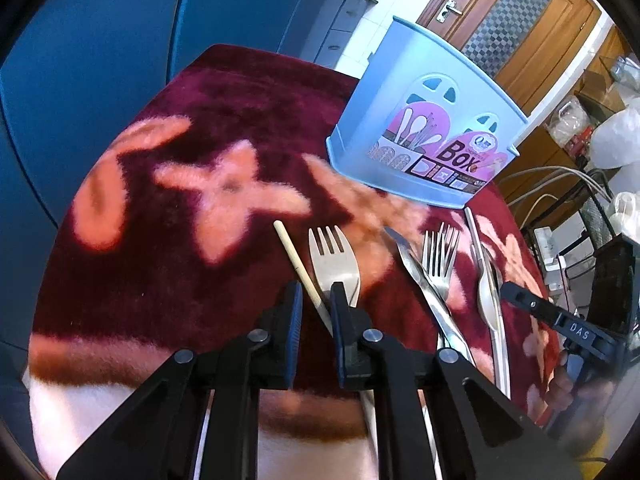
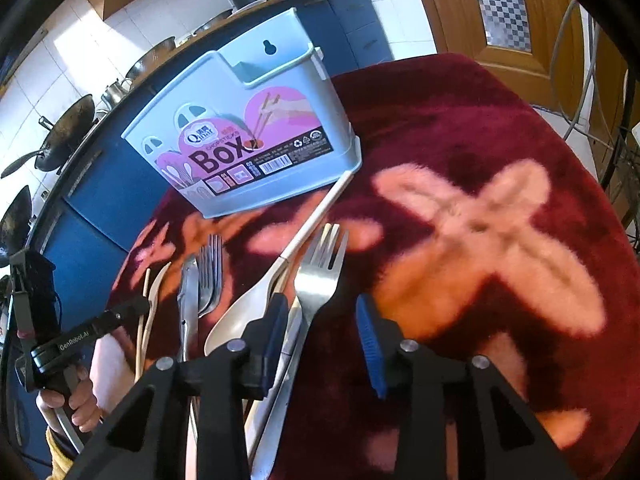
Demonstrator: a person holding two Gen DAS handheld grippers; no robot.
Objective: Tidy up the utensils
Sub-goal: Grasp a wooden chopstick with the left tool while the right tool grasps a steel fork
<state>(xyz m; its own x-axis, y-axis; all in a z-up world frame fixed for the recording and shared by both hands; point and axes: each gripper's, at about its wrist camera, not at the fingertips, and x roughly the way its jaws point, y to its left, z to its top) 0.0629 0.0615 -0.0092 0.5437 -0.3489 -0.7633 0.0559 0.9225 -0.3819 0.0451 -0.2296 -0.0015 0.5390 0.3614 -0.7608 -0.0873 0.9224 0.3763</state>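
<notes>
utensil holder label, centre-left of right wrist view: "Qinar", "CHOPSTICKS", "BOX", "01", "02", barcode, recycling sign | same holder, upper right of left wrist view: "BOX" | gripper at right edge: "DAS" | gripper at lower left: "GenRobot.AI"

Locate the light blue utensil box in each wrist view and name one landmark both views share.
Left wrist view: the light blue utensil box stands upper right of centre, on the far side of the red blanket, beyond the forks.
Right wrist view: the box stands upper left of centre, beyond the cutlery.
Shared landmark: the wooden door behind the table.
</notes>
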